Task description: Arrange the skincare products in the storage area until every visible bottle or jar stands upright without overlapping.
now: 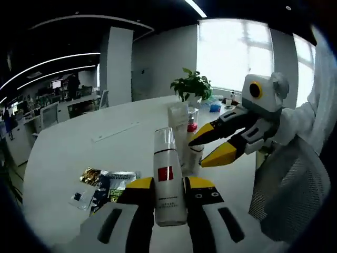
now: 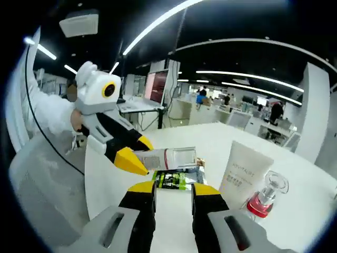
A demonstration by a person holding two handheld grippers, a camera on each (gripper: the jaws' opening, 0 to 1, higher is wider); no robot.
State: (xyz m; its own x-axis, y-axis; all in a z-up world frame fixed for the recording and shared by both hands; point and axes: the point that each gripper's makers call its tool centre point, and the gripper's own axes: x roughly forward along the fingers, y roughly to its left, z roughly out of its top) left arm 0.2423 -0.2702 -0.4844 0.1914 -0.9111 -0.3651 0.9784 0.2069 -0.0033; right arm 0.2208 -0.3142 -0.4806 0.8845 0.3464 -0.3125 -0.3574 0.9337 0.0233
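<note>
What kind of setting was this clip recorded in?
Most likely an open-plan office: rows of desks with monitors under long ceiling light strips, a big white table with a potted green plant, and a mesh office chair.

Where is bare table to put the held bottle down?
Free: the white table between the sachets and the plant. Crowded: around the tube and red-capped bottle, where the right tool hovers. The left tool holds the bottle.
</note>
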